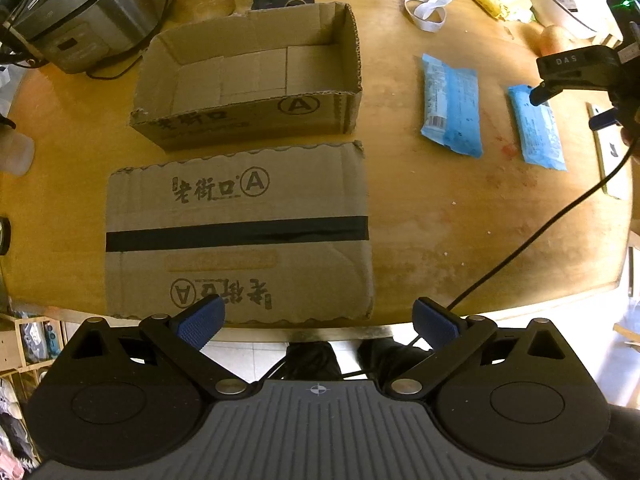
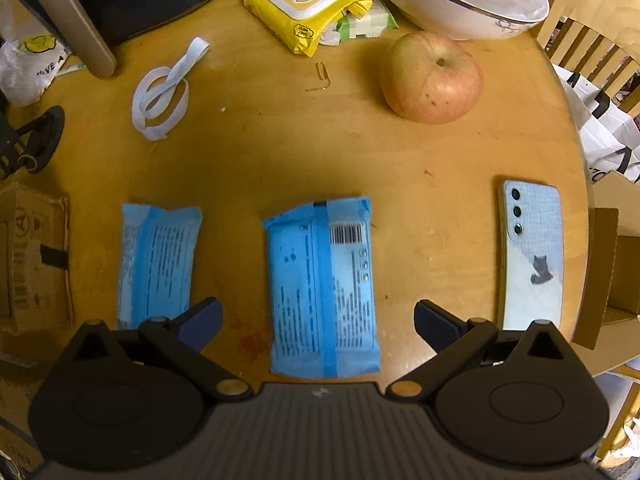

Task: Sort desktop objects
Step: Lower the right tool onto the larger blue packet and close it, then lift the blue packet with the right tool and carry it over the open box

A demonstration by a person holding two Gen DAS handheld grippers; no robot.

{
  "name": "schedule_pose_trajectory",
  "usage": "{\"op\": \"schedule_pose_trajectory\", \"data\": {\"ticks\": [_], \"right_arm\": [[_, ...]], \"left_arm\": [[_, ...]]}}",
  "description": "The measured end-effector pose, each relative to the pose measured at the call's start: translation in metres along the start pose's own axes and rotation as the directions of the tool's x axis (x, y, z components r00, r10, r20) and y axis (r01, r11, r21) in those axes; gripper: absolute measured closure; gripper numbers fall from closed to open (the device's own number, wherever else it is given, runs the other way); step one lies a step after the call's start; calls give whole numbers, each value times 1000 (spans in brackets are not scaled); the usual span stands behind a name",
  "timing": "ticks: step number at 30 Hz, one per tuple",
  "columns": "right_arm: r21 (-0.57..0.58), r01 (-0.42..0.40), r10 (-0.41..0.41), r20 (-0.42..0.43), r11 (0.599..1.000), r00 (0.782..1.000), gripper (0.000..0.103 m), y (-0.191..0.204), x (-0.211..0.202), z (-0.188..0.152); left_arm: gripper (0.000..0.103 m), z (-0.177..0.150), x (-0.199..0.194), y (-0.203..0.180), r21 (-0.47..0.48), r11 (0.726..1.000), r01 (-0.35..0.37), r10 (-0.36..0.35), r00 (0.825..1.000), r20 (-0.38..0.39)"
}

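Two blue packets lie flat on the wooden table. In the right wrist view one packet lies between my open fingers, the other to its left. My right gripper is open and hovers over the nearer packet's lower half. In the left wrist view the packets lie at the right, with the right gripper above the far one. An open cardboard box stands empty at the centre. My left gripper is open and empty by the table's front edge.
A flat cardboard lid lies in front of the box. An apple, a phone, a yellow wipes pack, a white bowl and a white elastic band lie nearby. A rice cooker stands far left.
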State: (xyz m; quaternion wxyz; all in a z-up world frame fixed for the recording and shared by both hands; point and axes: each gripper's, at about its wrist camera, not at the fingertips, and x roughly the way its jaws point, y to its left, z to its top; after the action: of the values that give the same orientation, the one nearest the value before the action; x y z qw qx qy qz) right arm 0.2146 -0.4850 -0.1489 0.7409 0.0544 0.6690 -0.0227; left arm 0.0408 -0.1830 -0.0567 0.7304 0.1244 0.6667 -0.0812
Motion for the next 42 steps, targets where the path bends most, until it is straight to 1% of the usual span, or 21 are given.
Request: {"op": "schedule_pose_trajectory", "data": {"ticks": [8, 19, 26, 32, 34, 35, 36, 37, 39, 41, 42], "right_arm": [[-11, 29, -30, -16, 1000, 999, 0, 3, 28, 7], [-14, 27, -28, -42, 1000, 999, 0, 4, 64, 4], [0, 24, -24, -13, 1000, 1000, 0, 3, 64, 0], [2, 23, -23, -12, 1000, 1000, 0, 3, 64, 0], [3, 23, -23, -13, 1000, 1000, 2, 3, 63, -1], [4, 23, -23, -12, 1000, 1000, 5, 2, 62, -2], [3, 21, -21, -10, 1000, 1000, 10, 3, 60, -3], [3, 20, -20, -8, 1000, 1000, 13, 3, 58, -3], [-3, 15, -15, -3, 1000, 1000, 26, 4, 55, -4], [-8, 13, -13, 0, 1000, 1000, 34, 6, 51, -4], [-7, 15, -15, -1, 1000, 1000, 34, 6, 51, -4]], "left_arm": [[0, 2, 1, 7, -17, 1000, -1, 1, 1000, -6], [0, 3, 2, 12, -29, 1000, -5, 4, 1000, -14], [0, 4, 4, 13, -34, 999, 2, -2, 1000, -18], [0, 4, 4, 11, -16, 1000, 10, -11, 1000, -13], [0, 3, 4, 11, -15, 1000, 12, -12, 1000, -14], [0, 3, 4, 11, -17, 1000, 13, -13, 1000, -15], [0, 2, 4, 12, -20, 1000, 12, -13, 1000, -16], [0, 2, 4, 13, -23, 1000, 12, -13, 1000, -16], [0, 2, 4, 14, -23, 1000, 12, -13, 1000, -15], [0, 2, 4, 13, -20, 1000, 13, -13, 1000, -12], [0, 2, 3, 13, -17, 1000, 14, -15, 1000, -10]]}}
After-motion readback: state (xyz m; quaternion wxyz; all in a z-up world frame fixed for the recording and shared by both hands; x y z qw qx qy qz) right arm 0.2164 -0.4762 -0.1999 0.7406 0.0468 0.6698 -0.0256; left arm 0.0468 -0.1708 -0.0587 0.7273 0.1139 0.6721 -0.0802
